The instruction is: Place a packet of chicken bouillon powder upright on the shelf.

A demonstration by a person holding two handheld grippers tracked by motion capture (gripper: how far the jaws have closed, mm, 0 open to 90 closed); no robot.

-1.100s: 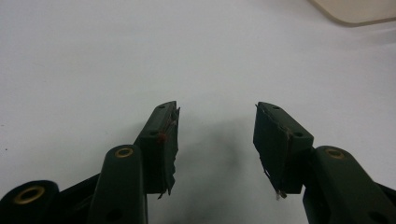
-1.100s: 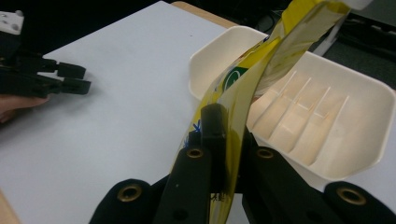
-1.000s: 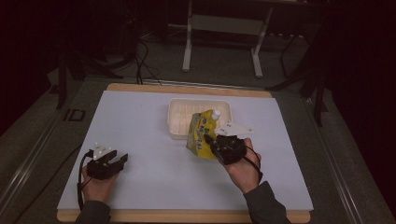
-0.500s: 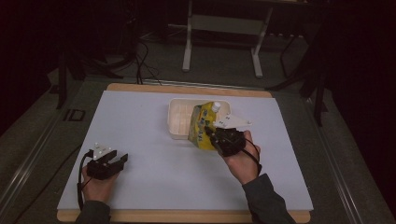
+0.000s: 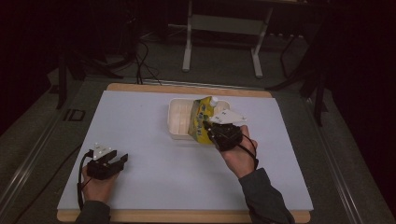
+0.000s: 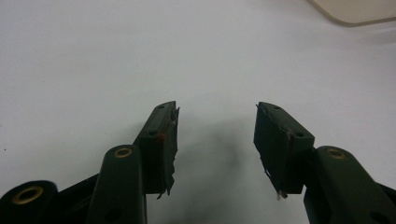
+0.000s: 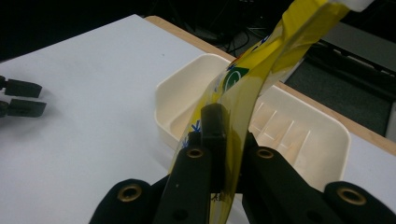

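The right gripper (image 5: 207, 132) was clamped on a yellow pouch (image 5: 200, 119), its two black jaws pressed tight on the thin foil near the lower edge. In the right gripper view the pouch (image 7: 252, 88) rose between the jaws and leaned away to the upper right, with a white cap (image 7: 357, 3) at its top corner. The pouch was lifted off the table and hung over the near right part of a cream tray (image 5: 180, 122). From above it was tilted, the cap (image 5: 213, 100) pointing to the far side. Whether its bottom edge touched the tray rim, I could not tell.

The left gripper (image 5: 122, 161) rested low on the white table cover (image 5: 140, 121) at the near left, well apart from the tray and the pouch. Its jaws stood wide apart with nothing between them; in the left gripper view the worn pads (image 6: 169, 140) showed only the bare cover below them, and a corner of the tray (image 6: 355, 11) was at the upper right.

The tray (image 7: 299, 135) had low ribs on its floor and appeared to hold nothing else. Behind the table stood a grey metal stand (image 5: 222, 28) and some dark cables (image 5: 140, 56) on the floor. Nothing lay between the pouch and the tray.
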